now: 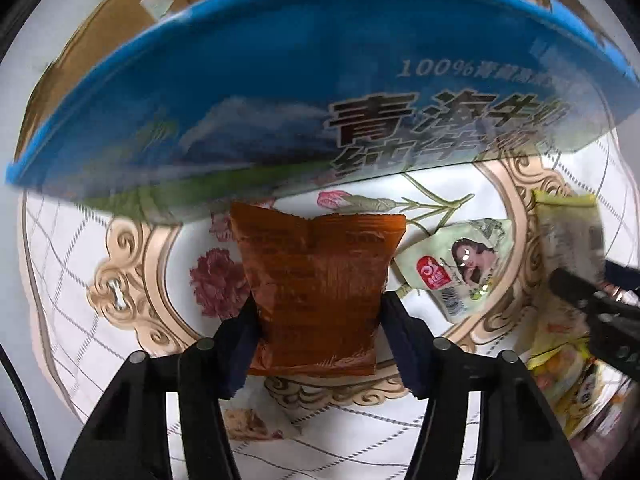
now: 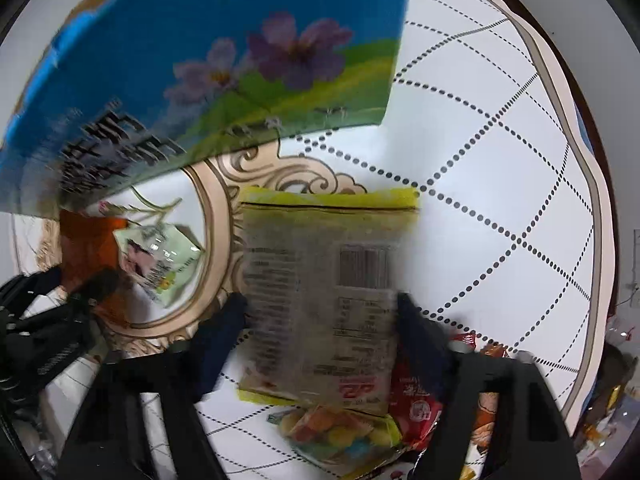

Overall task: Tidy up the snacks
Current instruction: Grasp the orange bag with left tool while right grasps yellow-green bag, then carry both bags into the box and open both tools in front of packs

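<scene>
My left gripper is shut on an orange-brown snack packet and holds it above the table, just below the blue carton. My right gripper is shut on a yellow snack packet, back side up with a barcode, also lifted. The blue carton with flowers and Chinese print stands at the upper left in the right wrist view. The yellow packet also shows in the left wrist view, with the right gripper's black body beside it. The orange packet shows in the right wrist view.
A pale green snack packet lies on the floral tablecloth between the two grippers; it also shows in the right wrist view. Several loose snacks, one a red packet, lie under my right gripper. The table edge curves along the right.
</scene>
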{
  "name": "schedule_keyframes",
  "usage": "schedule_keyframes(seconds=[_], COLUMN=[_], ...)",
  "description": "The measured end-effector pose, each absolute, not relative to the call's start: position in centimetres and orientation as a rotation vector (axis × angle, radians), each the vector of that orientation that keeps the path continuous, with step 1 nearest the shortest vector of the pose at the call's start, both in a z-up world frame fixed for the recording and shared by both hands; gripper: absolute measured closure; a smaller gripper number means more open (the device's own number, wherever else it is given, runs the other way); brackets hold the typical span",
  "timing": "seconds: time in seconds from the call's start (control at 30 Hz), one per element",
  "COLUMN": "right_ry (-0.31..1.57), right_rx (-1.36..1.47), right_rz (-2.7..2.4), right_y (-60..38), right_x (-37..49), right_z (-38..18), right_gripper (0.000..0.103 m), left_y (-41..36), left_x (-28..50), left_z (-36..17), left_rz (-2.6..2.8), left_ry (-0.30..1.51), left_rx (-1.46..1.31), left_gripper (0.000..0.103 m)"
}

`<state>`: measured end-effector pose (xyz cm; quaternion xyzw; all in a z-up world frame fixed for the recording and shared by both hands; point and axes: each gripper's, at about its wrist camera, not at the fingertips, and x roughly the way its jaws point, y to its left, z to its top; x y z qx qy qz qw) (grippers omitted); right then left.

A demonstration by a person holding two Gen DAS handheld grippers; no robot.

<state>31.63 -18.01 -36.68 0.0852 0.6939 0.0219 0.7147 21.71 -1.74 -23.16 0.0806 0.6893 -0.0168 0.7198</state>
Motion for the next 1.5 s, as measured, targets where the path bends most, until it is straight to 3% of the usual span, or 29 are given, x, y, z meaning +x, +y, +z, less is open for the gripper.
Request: schedule_keyframes(seconds=[0.1,0.3,0.43,0.6,0.87,1.1,1.3,1.5], right_ry=[1.54,1.58,1.595,1.636,1.635,1.587,1.527,1.416], right_rx=[0.176,0.155,0.126,0.152,0.101,0.129,0.219,0.312], right_rz=[0.085,0.181,0.217,0.215,0.193,0.196,0.232,0.294], right_y=[-17.3,-15.2,-14.0,-13.6,-14.7,-12.7,-13.6,-15.0], right_x=[30.8,27.4,25.7,25.3,24.9,24.6,23.9,23.9], right_z=[-36.6,-36.7,-36.8,-38.0,-39.1,-38.1,-35.3,-29.2], right_gripper=[0.046,0.048,0.048,0.038,0.036,0.053,0.057,0.057], left_y=[-0.5,1.2,1.7,2.2,0.2,-0.6,0.1,0.2], left_x=[20.3,15.8,14.0,14.1,13.4,12.6,13.4,14.1], left_z=[-23.3,-23.9,-25.3,-27.4,-28.6,-26.1,-22.4,-15.9], left_rz=[-0.01,0.009,-0.002,-0.01,0.017,0.005,-0.042,-0.133], left_ry=[1.57,1.628,1.663,1.685,1.663,1.644,1.613,1.522], left_rx=[0.044,-0.119,-0.165,-0.171,-0.078,-0.074,-0.123,-0.218], left_gripper=[0.048,0.048,0.045,0.041,0.043,0.048,0.048,0.048])
